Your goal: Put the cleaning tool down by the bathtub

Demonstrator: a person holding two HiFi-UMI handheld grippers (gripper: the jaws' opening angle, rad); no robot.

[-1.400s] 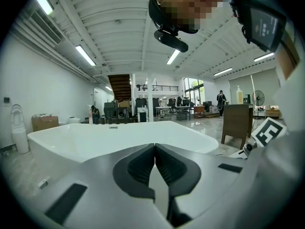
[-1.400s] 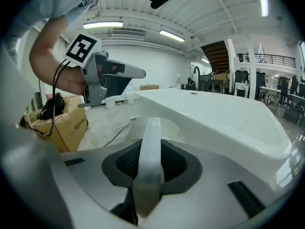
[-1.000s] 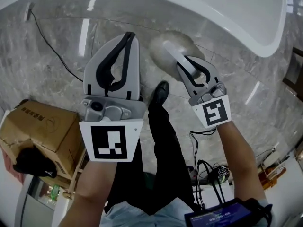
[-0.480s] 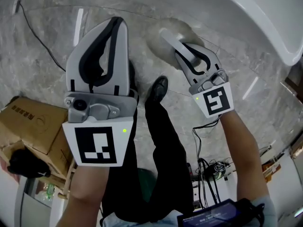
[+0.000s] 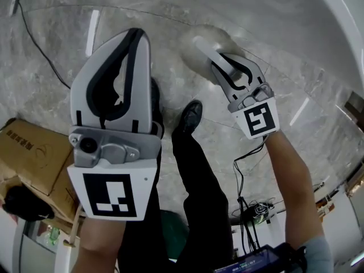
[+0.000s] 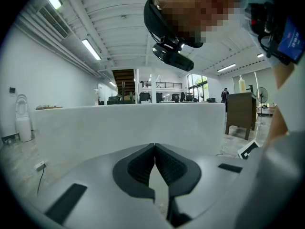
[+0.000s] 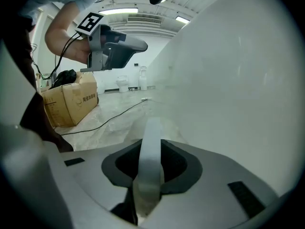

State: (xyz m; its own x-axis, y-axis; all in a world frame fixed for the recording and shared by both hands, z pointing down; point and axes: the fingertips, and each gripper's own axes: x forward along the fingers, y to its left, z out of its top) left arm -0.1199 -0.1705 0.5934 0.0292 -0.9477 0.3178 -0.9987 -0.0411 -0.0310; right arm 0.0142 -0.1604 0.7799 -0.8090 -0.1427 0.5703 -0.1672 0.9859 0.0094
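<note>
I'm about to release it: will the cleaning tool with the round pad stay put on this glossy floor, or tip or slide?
Probably stiff: the cleaning tool shows a straight white handle in the right gripper. Its wide round pad should lie flat, not roll. The glossy floor may let it slide.

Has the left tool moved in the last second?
Yes. The left tool has risen toward the head camera: it looks larger and now covers the right corner of the cardboard box, which it only bordered before.
</note>
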